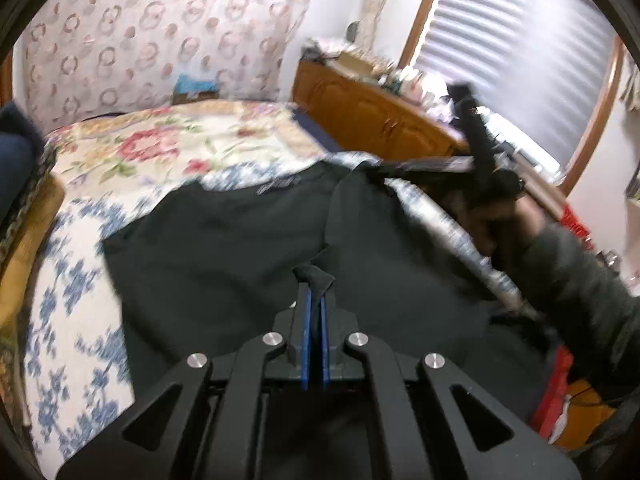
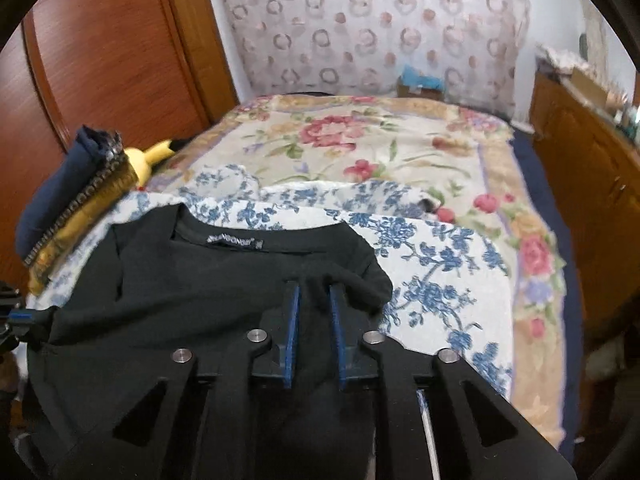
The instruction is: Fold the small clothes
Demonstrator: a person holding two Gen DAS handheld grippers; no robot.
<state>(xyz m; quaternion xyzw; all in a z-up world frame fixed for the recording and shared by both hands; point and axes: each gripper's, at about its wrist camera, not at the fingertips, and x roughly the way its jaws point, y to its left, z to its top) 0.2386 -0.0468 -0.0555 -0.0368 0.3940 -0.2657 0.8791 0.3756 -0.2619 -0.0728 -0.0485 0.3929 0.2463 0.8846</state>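
Left gripper point(image 1: 316, 280): your blue pads were pressed together on a small fold of the black T-shirt point(image 1: 224, 248), a tuft of cloth poking out past the tips.
Right gripper point(image 2: 314, 292): your jaws stood partly apart with a thick bunch of the same shirt gathered between them; the pads looked to be bearing on the cloth, so you were pinching it there too.
Shirt's place: it lay spread over the blue-flowered sheet point(image 2: 440, 280) at the near end of the bed point(image 2: 360, 140), collar and label point(image 2: 234, 242) towards the far end, its near part lifted by both of your grips.
Handling: you had a light, limp knit that sags and creases wherever unsupported; not slippery, not fragile, but it bunches easily, so a grip on several layers drags the whole panel along.
Where to hold: you would do best at the hem corners or the shoulder seams, a single layer's edge, one gripper at each side, keeping the cloth taut between them.
Right hand point(image 1: 504, 224): it showed blurred at the shirt's right edge.
Near left edge of bed: folded dark and mustard cloth point(image 2: 60, 216) was stacked there, well clear.
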